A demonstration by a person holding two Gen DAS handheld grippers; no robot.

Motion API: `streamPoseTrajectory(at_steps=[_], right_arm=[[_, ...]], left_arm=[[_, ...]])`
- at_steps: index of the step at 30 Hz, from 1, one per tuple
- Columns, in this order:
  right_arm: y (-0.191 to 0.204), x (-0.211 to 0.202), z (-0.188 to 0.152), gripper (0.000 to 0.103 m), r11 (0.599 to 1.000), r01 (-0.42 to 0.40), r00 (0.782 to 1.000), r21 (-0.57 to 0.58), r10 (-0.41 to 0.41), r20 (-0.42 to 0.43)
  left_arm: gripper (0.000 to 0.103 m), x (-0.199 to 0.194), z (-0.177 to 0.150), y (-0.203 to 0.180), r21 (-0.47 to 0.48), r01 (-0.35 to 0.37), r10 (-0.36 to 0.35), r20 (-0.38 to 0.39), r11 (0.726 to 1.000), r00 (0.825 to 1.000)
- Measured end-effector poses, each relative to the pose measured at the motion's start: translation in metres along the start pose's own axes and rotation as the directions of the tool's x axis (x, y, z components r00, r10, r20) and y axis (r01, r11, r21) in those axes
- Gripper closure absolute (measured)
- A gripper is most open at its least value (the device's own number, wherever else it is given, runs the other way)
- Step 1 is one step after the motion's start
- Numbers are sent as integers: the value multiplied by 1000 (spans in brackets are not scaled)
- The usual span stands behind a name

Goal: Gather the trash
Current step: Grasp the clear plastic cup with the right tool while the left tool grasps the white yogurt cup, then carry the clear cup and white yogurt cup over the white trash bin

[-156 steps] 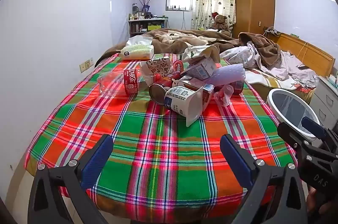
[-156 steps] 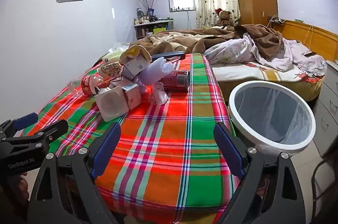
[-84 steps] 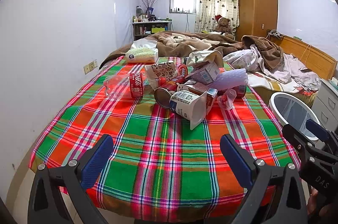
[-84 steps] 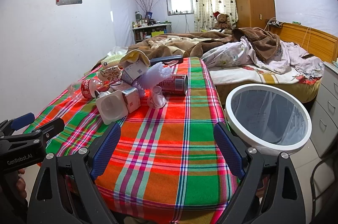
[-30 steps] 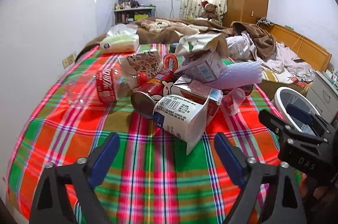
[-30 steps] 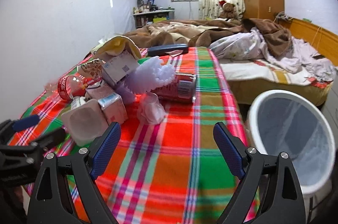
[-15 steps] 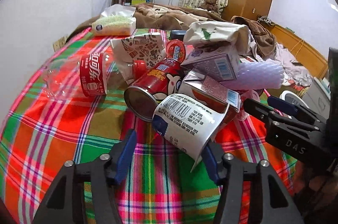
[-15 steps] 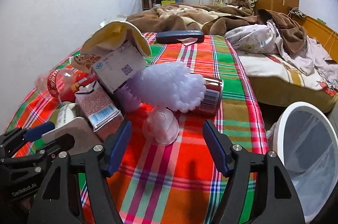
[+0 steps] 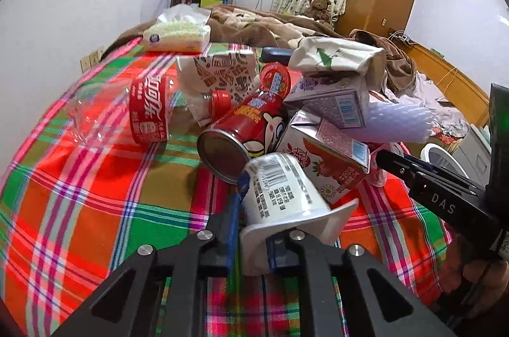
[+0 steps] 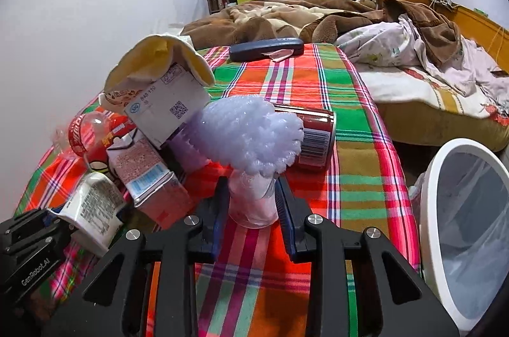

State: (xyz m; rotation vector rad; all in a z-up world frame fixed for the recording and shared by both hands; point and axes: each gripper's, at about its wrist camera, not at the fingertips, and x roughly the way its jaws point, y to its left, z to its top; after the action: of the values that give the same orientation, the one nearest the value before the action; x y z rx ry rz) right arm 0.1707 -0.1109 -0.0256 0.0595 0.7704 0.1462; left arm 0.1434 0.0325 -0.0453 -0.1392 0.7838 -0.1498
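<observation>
Both my grippers are clamped, left (image 9: 251,229) on the yogurt cup (image 9: 283,194), right (image 10: 251,203) on the plastic cup (image 10: 251,197); lifting could topple the cartons (image 9: 327,159) leaning above.

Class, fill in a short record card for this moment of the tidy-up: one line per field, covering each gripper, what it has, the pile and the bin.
left gripper: shut on white yogurt cup, lying on its side
right gripper: shut on clear plastic cup
pile: cartons, red can, cola bottle, foam net
surface: plaid tablecloth
bin: white-rimmed trash bin, right of the table
</observation>
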Motion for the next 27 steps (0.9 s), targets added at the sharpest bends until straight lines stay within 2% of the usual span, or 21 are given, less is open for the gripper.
streamPoseTrajectory(at_steps=[10,15,18,22,27], right_arm=[[-6,-26,-9,73,1000,-20,999,18,19,46],[-10,-35,-12,73,999,-27,998,31,25,62],[-13,-39,-13,73,999,-30,997,36,27,78],[-16,-48,-13,73,998,-44,994,43,40,105],[-19,-52,-12,73,998,-50,990,43,44,130]], left_arm=[[90,-32,-9,-11,25,4,-5,61,1000,998],[90,-32,-11,-14,19,-3,2,56,1000,998],[90,-45,-14,-21,37,-1,-3,98,999,995],[91,-52,-14,-28,56,12,-18,114,998,993],[91,-46,-15,-27,46,-22,18,100,999,995]])
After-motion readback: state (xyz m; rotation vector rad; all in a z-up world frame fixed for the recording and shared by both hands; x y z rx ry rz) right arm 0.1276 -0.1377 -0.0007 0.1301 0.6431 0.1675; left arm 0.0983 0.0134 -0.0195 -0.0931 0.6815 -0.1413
